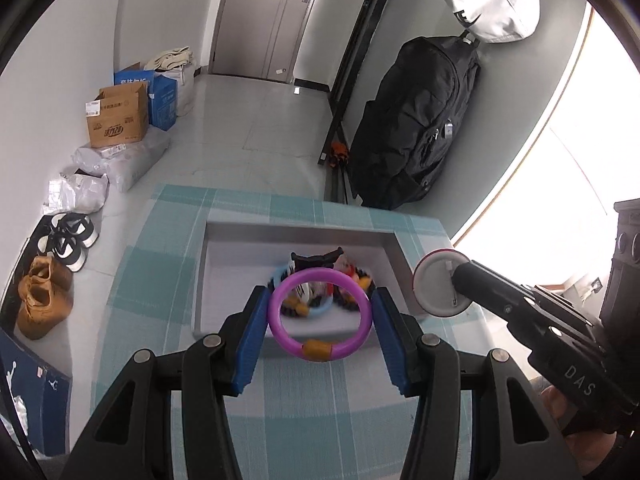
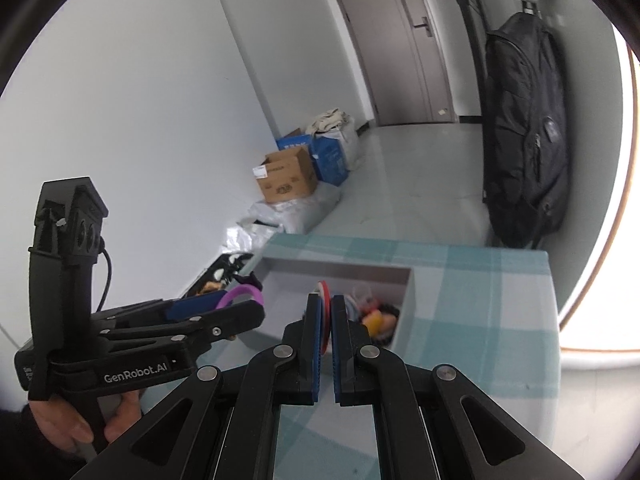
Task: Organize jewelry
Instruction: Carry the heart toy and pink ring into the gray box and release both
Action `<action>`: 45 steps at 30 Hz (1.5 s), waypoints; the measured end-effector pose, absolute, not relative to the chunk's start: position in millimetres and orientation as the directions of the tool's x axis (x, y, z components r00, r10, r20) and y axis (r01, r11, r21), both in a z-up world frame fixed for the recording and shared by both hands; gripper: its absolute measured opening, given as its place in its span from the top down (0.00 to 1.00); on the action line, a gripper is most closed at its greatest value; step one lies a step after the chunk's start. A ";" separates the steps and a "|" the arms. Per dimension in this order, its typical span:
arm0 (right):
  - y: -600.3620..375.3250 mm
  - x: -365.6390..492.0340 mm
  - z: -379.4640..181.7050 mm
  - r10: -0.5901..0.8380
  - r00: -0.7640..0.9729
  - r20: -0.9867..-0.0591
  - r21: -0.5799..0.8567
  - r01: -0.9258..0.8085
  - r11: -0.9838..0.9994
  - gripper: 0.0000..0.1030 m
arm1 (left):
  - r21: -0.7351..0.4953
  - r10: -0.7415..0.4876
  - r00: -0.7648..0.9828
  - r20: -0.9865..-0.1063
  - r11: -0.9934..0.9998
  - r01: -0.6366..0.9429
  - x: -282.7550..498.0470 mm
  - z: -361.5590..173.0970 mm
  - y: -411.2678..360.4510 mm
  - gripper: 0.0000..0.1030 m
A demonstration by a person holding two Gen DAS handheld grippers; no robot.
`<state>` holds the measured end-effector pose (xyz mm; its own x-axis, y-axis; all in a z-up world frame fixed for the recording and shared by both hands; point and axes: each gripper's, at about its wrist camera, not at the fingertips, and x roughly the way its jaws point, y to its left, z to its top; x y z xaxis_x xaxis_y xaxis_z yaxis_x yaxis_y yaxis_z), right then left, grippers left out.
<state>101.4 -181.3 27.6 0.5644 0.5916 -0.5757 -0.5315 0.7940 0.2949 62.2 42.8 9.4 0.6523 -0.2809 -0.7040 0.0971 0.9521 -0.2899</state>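
Two fingers (image 1: 256, 332) clamping purple bangle (image 1: 319, 314) edgewise

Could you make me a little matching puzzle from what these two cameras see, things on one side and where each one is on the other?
Things:
1. purple plastic bangle with an orange band
2. flat round white disc with a pink rim
3. heap of mixed colourful jewelry
4. big black backpack

Places:
A. inside the shallow grey tray
B. gripped by the right tool
C. hanging against the wall
D. held between the left tool's blue pads

Pairs: 1-D, 2-B, 3-A, 4-C
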 end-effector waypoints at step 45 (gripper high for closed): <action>-199.6 161.2 11.4 0.671 0.537 -0.511 0.436 -0.511 0.741 0.40 | -0.386 -0.334 0.602 -0.725 0.921 0.046 104.8 -5.7 53.8 0.28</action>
